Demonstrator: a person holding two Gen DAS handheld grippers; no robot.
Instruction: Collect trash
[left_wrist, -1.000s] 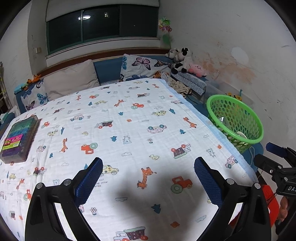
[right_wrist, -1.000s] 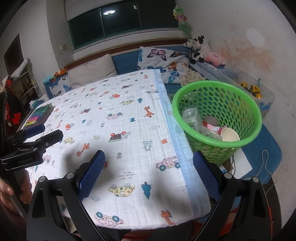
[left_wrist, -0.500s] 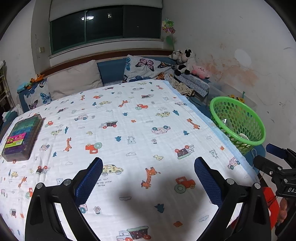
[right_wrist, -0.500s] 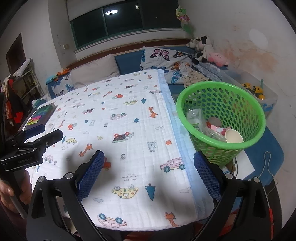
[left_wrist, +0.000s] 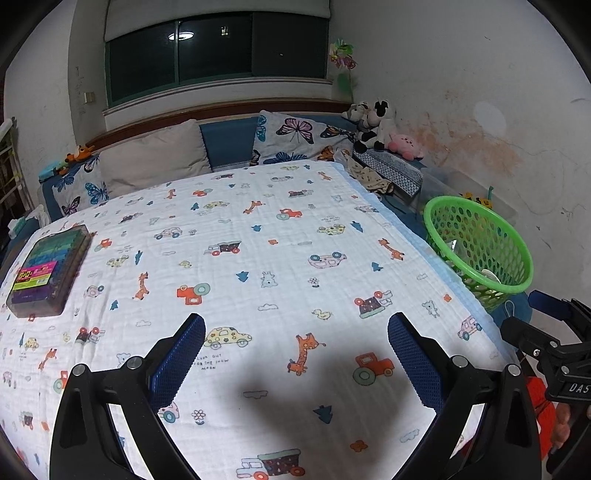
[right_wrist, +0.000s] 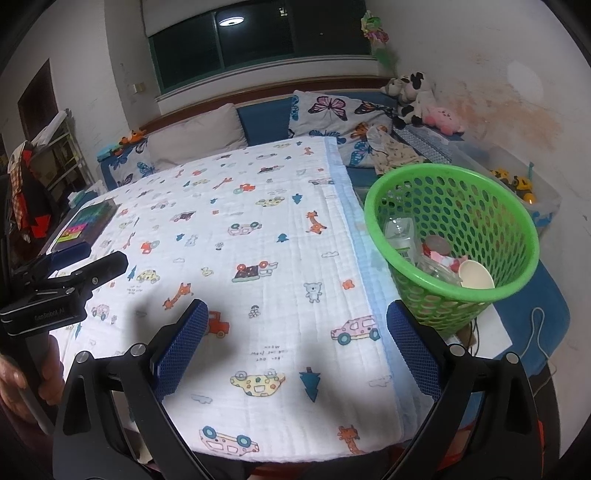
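A boxed set of coloured items lies at the left edge of a cartoon-print blanket. The left gripper and right gripper hover above it, jaws wide apart and empty. Beside the bed's right edge, a green basket holds trash.

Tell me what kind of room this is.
Most likely a child's bedroom: a bed under a cartoon-print blanket, butterfly pillows at its head, and stuffed toys in the corner.
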